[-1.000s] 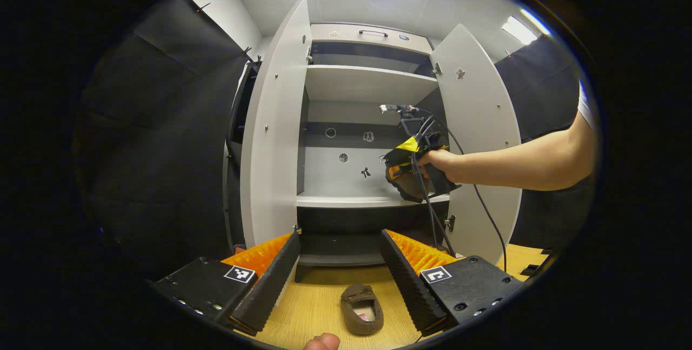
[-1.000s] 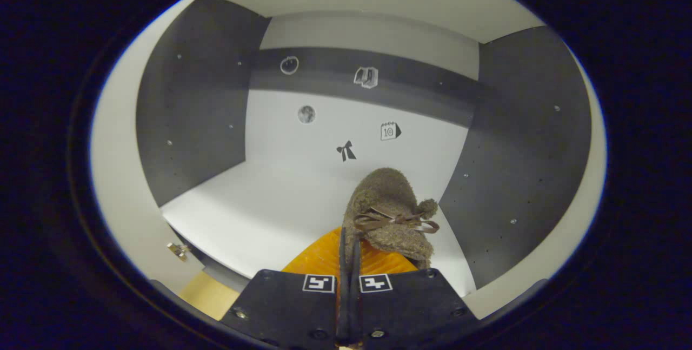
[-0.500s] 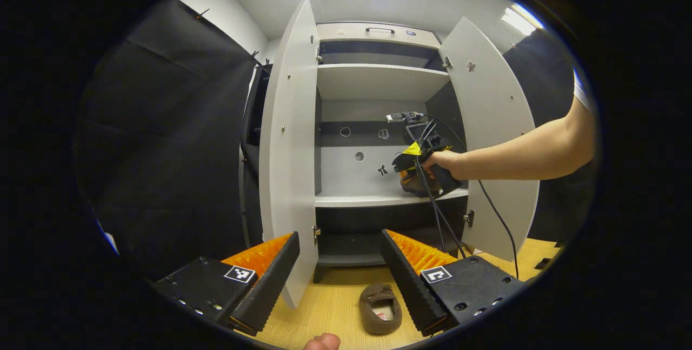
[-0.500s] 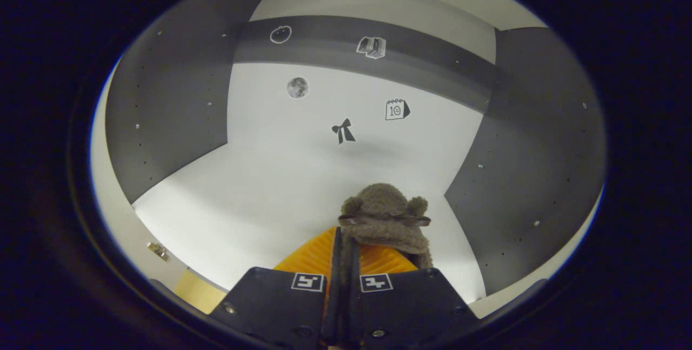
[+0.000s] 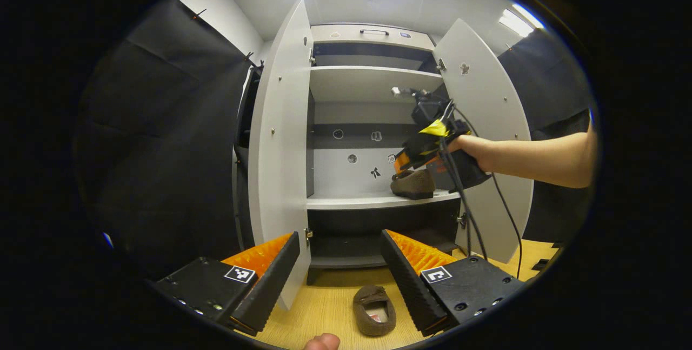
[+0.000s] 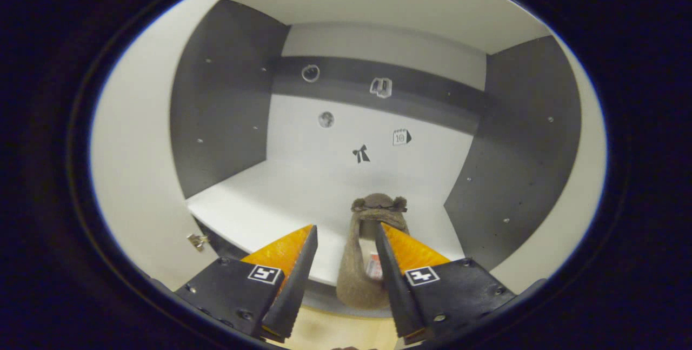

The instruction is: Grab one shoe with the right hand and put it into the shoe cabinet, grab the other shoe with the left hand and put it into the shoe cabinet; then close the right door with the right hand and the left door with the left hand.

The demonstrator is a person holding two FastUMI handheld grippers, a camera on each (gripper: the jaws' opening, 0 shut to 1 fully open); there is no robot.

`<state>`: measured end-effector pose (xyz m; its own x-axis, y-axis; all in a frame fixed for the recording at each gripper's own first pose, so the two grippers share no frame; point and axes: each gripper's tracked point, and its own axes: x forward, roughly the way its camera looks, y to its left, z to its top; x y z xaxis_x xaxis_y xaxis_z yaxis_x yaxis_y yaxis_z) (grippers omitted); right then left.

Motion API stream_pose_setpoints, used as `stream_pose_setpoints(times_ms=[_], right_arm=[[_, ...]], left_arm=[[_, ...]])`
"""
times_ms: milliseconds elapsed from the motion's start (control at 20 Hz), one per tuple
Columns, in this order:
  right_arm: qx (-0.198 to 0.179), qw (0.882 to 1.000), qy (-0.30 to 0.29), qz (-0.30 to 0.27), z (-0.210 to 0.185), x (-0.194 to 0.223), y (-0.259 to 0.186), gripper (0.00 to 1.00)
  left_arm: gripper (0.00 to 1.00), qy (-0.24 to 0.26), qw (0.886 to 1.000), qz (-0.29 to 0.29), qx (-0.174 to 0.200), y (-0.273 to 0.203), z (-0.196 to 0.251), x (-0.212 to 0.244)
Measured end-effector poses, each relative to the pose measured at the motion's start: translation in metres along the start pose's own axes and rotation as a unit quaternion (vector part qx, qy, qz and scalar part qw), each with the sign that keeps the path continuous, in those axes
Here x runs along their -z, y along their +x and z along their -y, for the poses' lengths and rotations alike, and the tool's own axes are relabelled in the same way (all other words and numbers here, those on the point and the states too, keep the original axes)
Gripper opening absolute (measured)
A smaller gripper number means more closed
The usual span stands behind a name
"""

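- R gripper (image 6: 341, 233): fingers apart, nothing clamped; brown shoe (image 6: 367, 252) sits on cabinet shelf (image 6: 259, 204), between and just beyond fingers.
- L gripper (image 5: 340, 242): fingers wide apart, empty; other shoe (image 5: 374, 309) on floor (image 5: 324, 306) between them, nearer its R finger.

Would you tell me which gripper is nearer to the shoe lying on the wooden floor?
Left. The left gripper hangs open just above the floor shoe; the right gripper is up at the cabinet shelf.
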<state>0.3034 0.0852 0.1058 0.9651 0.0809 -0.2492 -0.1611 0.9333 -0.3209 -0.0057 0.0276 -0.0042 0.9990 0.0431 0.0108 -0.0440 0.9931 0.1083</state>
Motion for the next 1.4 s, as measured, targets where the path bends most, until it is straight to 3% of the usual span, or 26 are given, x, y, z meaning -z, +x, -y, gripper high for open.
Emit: stream_pose_setpoints(times_ms=[50,200,350,600,750,1050,1150,1250,1400], right_arm=[[-0.004,1.000,0.007,0.023,-0.005,-0.001,-0.024,0.78],[-0.019,0.995,0.037,0.094,-0.020,0.016,-0.091,0.83],[0.003,0.991,0.036,0.129,-0.025,0.059,-0.138,0.92],[0.006,0.989,0.032,0.142,-0.053,0.115,-0.188,0.93],[0.029,0.987,0.042,0.153,-0.052,0.138,-0.210,0.94],[0.055,0.988,0.048,0.137,-0.044,0.173,-0.237,0.94],[0.057,0.988,0.070,0.126,-0.037,0.183,-0.239,0.94],[0.067,0.986,0.089,0.121,-0.024,0.191,-0.240,0.94],[0.087,0.986,0.096,0.106,-0.003,0.203,-0.239,0.93]], left_arm=[[0.95,0.000,1.000,-0.001,0.004,0.001,0.002,0.000],[0.95,-0.014,1.000,-0.005,0.019,0.002,0.011,0.004],[0.95,-0.026,0.999,-0.018,0.028,0.005,0.017,0.012],[0.95,-0.027,0.998,-0.037,0.042,0.004,0.026,0.026],[0.95,-0.032,0.996,-0.058,0.053,0.004,0.034,0.041],[0.95,-0.061,0.981,-0.161,0.085,0.016,0.050,0.107],[0.95,-0.078,0.970,-0.209,0.093,0.024,0.056,0.143],[0.95,-0.092,0.959,-0.254,0.089,0.029,0.055,0.176],[0.96,-0.062,0.948,-0.305,0.069,0.046,0.048,0.234]])
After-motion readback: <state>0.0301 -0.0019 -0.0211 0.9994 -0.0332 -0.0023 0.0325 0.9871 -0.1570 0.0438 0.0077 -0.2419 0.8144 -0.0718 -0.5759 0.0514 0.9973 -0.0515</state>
